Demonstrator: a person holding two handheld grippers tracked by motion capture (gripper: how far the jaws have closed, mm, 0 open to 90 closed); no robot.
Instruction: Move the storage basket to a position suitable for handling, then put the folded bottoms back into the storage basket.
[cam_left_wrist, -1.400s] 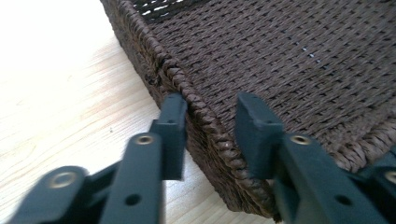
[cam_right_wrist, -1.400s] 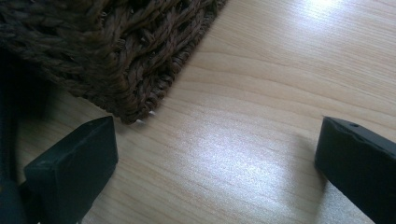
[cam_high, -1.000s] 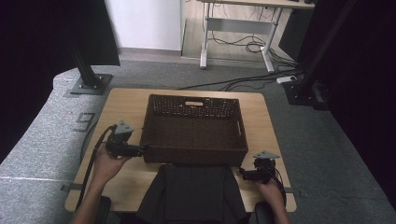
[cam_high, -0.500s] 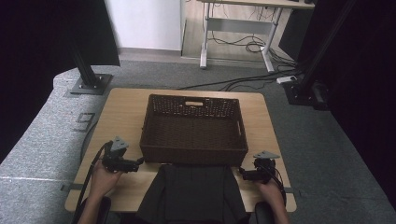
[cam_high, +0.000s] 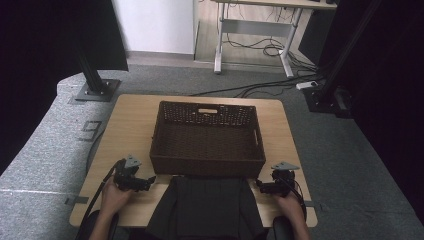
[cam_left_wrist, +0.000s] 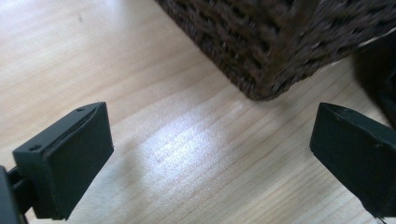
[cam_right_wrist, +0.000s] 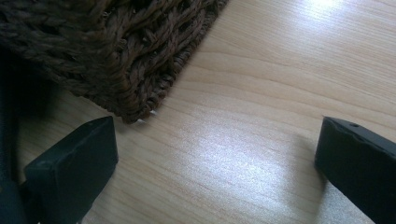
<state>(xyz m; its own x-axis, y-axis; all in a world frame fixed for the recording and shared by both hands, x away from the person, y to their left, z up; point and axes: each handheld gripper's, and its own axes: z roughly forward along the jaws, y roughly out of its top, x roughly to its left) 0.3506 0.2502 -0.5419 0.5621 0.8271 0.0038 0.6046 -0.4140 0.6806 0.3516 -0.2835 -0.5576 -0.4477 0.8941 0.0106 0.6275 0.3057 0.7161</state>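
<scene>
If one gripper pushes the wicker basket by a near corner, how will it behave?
The wicker basket looks empty and woven, so it is probably light and fairly stiff. On the smooth wooden table it would likely slide and pivot rather than tip, being low and wide. The coarse weave should offer the jaws some grip.

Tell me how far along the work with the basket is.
Done: the basket sits square on the table, nothing visible inside it. In hand: nothing; the left gripper and right gripper rest open by its near corners, jaws wide over bare wood, with a dark cloth lying between them. Left: any grasp of basket or cloth.
</scene>
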